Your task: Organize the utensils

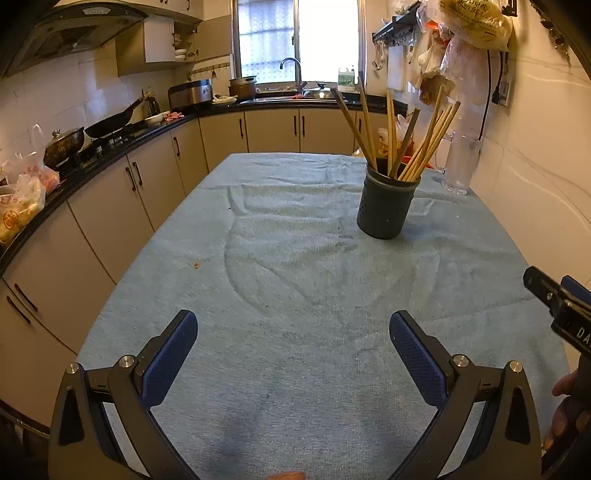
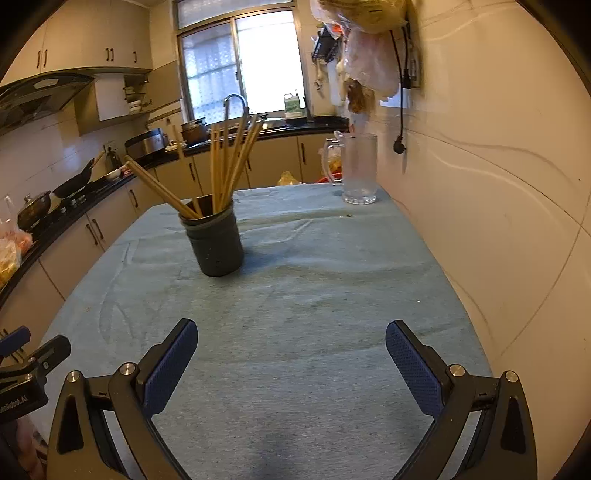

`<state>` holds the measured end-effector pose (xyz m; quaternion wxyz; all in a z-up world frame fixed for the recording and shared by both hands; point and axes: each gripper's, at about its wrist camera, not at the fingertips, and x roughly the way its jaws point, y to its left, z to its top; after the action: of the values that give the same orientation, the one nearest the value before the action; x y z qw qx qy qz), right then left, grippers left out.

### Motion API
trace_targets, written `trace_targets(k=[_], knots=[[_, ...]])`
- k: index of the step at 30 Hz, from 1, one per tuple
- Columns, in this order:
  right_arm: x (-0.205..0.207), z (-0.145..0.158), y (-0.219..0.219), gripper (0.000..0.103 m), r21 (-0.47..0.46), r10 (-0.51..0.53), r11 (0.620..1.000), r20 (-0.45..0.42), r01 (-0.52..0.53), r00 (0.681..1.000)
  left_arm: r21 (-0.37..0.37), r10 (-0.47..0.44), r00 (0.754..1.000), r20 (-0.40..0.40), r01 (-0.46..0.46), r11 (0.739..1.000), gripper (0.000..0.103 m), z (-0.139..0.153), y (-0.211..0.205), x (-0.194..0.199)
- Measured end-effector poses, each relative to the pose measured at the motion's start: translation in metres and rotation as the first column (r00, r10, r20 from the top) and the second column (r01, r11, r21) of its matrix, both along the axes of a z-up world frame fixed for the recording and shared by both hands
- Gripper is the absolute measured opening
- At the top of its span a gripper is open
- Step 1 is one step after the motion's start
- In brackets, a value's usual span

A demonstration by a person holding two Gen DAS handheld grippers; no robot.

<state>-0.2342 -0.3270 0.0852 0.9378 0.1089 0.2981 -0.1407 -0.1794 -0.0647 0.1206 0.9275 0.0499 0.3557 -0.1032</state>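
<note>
Left wrist view: left gripper [image 1: 293, 325] hovering over the blue-clothed counter [image 1: 295, 295], fingers spread apart, holding nothing. Chopsticks [image 1: 397, 136] standing splayed in the dark holder [image 1: 386, 208], well ahead.

Right wrist view: right gripper [image 2: 288, 334] also gaping, empty. Holder left of centre; glass mug [image 2: 358, 170] beyond. Judgement: approach the sticks high, pinch mid-shaft, avoid tipping the holder.

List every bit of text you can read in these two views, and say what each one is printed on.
"DA", cut off by the frame edge: white letters on the right gripper body, left wrist view.
"...enRobot.AI", its start cut off: white letters on the left gripper body, right wrist view.
Green-labelled bottle by the window: print too small to read.
Yellow bag hanging on the wall: dark print too blurred to read.
</note>
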Motion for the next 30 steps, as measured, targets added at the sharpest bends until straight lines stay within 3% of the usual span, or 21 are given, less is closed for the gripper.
trace_targets(k=[30], knots=[[-0.0047, -0.0025, 0.0004, 0.103, 0.016, -0.027, 1.0, 0.01, 0.027, 1.0, -0.009, -0.038, 0.999, -0.031, 0.038, 0.999, 0.103, -0.0035, -0.0004, -0.0016]])
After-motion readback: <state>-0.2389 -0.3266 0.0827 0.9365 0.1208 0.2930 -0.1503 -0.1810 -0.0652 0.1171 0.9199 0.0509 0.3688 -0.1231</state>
